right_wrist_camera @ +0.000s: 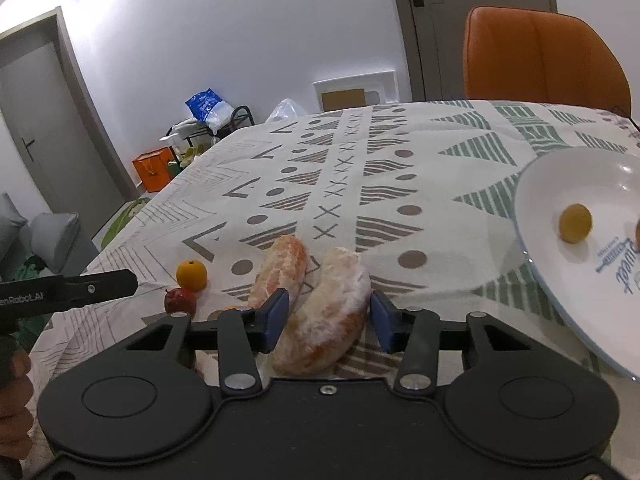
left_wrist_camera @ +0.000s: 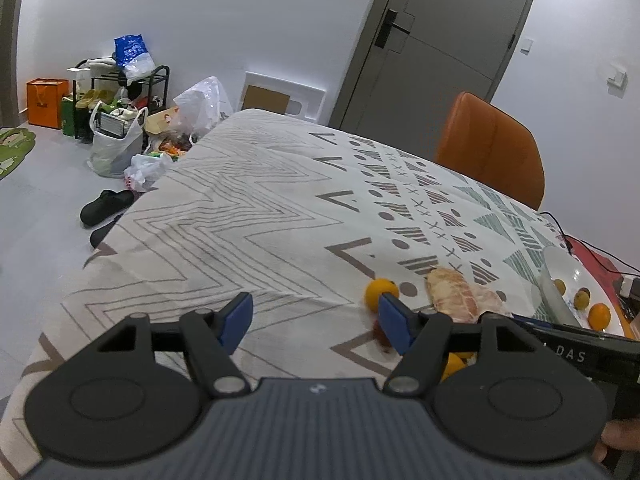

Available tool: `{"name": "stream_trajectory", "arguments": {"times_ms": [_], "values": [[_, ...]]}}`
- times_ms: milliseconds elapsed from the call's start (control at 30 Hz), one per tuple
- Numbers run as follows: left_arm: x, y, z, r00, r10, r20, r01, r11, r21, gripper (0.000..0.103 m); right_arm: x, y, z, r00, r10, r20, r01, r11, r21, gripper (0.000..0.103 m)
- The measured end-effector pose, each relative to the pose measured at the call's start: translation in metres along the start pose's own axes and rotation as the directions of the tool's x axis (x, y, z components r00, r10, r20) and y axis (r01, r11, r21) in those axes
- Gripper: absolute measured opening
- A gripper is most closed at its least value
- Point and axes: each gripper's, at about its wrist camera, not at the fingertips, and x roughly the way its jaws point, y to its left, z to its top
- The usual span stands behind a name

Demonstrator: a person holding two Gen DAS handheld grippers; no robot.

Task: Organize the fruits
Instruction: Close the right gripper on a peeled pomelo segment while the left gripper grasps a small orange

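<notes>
Two peeled pomelo wedges lie on the patterned tablecloth. My right gripper (right_wrist_camera: 329, 322) is open, its blue pads on either side of the nearer wedge (right_wrist_camera: 328, 320), not clamped. The second wedge (right_wrist_camera: 280, 272) lies just left of it. A small orange (right_wrist_camera: 192, 275) and a small red fruit (right_wrist_camera: 180, 300) sit further left. A white plate (right_wrist_camera: 560, 280) at the right holds a small yellow fruit (right_wrist_camera: 575, 223). My left gripper (left_wrist_camera: 316, 322) is open and empty above the cloth, left of an orange (left_wrist_camera: 380, 290) and a wedge (left_wrist_camera: 452, 294). The plate (left_wrist_camera: 560, 276) holds three small fruits.
An orange chair (right_wrist_camera: 540, 60) stands behind the table's far edge. The left gripper's body (right_wrist_camera: 72, 290) reaches in at the left of the right wrist view. Bags, a shoe rack (left_wrist_camera: 120, 92) and slippers clutter the floor beyond the table. A black cable (left_wrist_camera: 580, 248) runs past the plate.
</notes>
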Motion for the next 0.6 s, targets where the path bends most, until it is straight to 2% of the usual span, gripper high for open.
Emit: {"name": "stream_trajectory", "arguments": {"times_ms": [267,600], "values": [[0.003,0.003,0.005,1.0,0.002,0.004,-0.002,1.0,0.002,0.068,0.006,0.015,-0.001,0.999,-0.047,0.003,0.047,0.995,-0.088,0.044],[0.019,-0.011,0.01,0.999,-0.035,0.0,0.035,0.999,0.019,0.066,-0.006,0.001,-0.002,0.995,-0.099,-0.001,0.099,0.99,-0.098,0.039]]}}
